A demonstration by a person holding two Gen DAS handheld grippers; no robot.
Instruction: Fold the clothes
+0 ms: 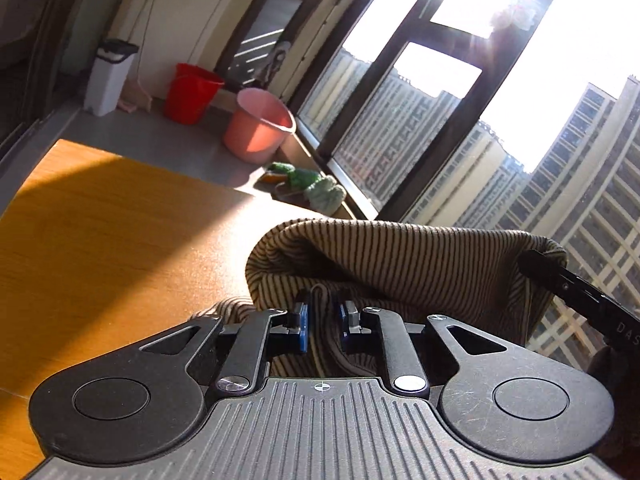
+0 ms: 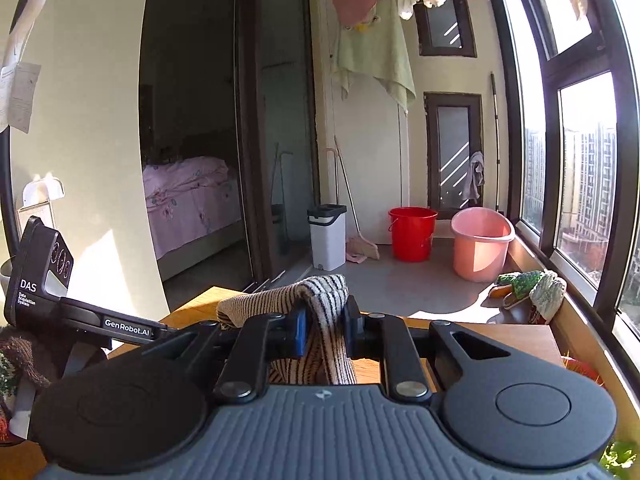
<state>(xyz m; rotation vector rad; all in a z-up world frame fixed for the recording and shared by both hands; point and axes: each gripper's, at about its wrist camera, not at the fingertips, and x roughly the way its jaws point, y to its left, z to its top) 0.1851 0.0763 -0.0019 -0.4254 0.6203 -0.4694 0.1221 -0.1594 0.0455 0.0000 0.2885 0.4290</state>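
The left gripper [image 1: 323,322] has its two blue-padded fingers [image 1: 303,322] pressed against a fold of the striped garment [image 1: 400,256], so it is clamped on the cloth. The garment is beige with thin dark stripes; it is lifted above the wooden table [image 1: 100,232] and hangs in a curved band from this gripper across to the right side of the left wrist view, where the black body of the other gripper reaches its far edge. In the right wrist view, the right gripper [image 2: 325,330] is also closed on the same garment, and the cloth bunches up over its blue fingers [image 2: 299,330] and falls down between them toward the camera. Beyond the table, on the grey floor, stand a red bucket [image 2: 412,232] and a pink bucket [image 2: 480,248] near the large windows [image 1: 440,92]. A white bin [image 2: 328,240] with a black lid stands beside the dark sliding door. Some laundry [image 2: 372,40] hangs above.
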